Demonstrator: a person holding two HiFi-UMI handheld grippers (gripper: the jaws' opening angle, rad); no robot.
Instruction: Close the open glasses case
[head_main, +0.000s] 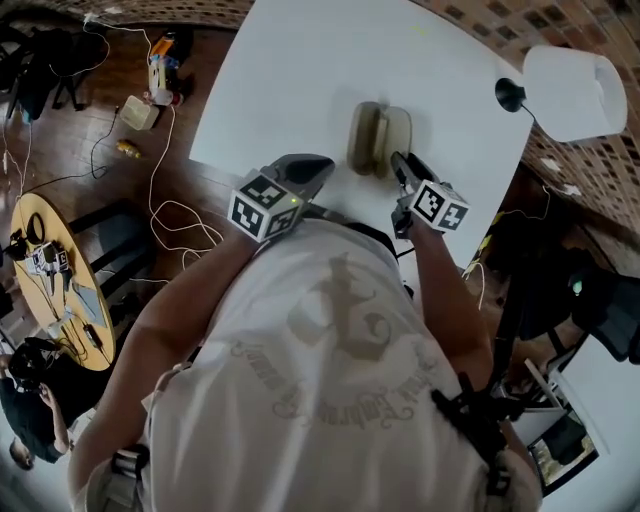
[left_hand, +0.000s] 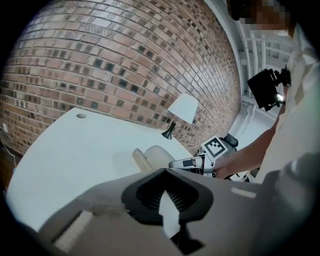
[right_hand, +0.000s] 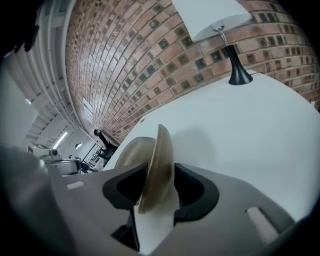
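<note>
The beige glasses case (head_main: 378, 138) lies open on the white table (head_main: 300, 70), a little past my two grippers. In the right gripper view one half of the case (right_hand: 161, 150) stands edge-on between the jaws, and the other rounded half (right_hand: 131, 152) bulges out to its left. My right gripper (head_main: 398, 160) (right_hand: 156, 182) is open around that edge, with table showing beside it. My left gripper (head_main: 322, 166) (left_hand: 165, 192) is shut and empty, just left of the case (left_hand: 151, 157) and apart from it.
A white-shaded lamp (head_main: 570, 90) on a black foot (head_main: 509, 95) stands at the table's far right corner. A brick wall (left_hand: 125, 65) backs the table. Left of the table, cables (head_main: 165, 215) and a round yellow table (head_main: 60, 285) are on the wooden floor.
</note>
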